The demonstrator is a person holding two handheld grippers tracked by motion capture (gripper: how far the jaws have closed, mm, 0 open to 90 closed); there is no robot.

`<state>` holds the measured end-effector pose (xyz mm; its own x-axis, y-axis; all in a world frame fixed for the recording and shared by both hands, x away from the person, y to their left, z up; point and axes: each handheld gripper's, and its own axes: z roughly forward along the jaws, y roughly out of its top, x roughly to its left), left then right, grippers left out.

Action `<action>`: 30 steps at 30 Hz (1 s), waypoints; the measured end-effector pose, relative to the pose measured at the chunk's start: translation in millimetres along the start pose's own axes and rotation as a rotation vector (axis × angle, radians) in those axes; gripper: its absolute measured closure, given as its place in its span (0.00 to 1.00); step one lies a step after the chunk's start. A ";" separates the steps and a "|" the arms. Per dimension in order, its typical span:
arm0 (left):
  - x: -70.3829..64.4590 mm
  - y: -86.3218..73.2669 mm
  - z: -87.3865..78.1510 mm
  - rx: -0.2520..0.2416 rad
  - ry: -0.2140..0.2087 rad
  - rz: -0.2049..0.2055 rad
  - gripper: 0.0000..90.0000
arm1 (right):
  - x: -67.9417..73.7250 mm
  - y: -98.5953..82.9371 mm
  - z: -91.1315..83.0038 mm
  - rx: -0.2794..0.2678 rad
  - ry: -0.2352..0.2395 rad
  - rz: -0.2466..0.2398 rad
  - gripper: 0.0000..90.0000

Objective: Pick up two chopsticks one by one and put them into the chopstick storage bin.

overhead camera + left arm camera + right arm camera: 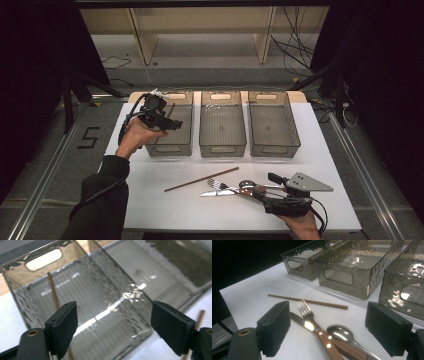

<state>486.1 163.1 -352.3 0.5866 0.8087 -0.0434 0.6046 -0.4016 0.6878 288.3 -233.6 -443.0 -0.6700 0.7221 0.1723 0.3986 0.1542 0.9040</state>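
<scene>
Cutlery sorting, both of my grippers spread wide and holding nothing.

High view: my left gripper (172,125) hangs over the left smoked clear plastic bin (170,145), where one thin brown wooden chopstick (168,112) leans; my right gripper (272,181) sits by the wood-handled fork (222,186). Left gripper view: that chopstick (53,291) rests against the bin's far wall (30,277). Right gripper view: fork (308,313), steel spoon (340,332) and wood-handled knife (298,318) lie between the jaws, second brown chopstick (308,301) just beyond, on the white table (249,297).

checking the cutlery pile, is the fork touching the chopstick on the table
Apart. The right gripper view shows the fork tines stopping short of the chopstick, with white table between them.
</scene>
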 end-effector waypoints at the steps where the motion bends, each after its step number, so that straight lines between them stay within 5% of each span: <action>1: -2.0 -1.1 -1.5 -0.009 -0.004 -0.004 0.22 | 0.2 0.1 -0.1 -0.002 0.001 0.000 0.23; 18: -38.8 -35.5 -11.4 -0.103 -0.094 0.032 0.20 | 0.1 0.0 -1.1 -0.009 -0.001 0.001 0.23; 24: -52.5 -44.7 -8.4 -0.058 -0.111 0.094 0.19 | 0.5 0.4 -0.8 -0.009 0.001 0.000 0.23; 30: -71.0 -53.3 1.9 0.047 -0.129 0.188 0.20 | 0.7 1.2 -1.8 -0.012 -0.001 0.000 0.23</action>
<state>413.2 126.3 -387.3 0.7534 0.6575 -0.0119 0.5009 -0.5621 0.6581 287.2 -234.1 -441.0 -0.6696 0.7225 0.1720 0.3910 0.1460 0.9087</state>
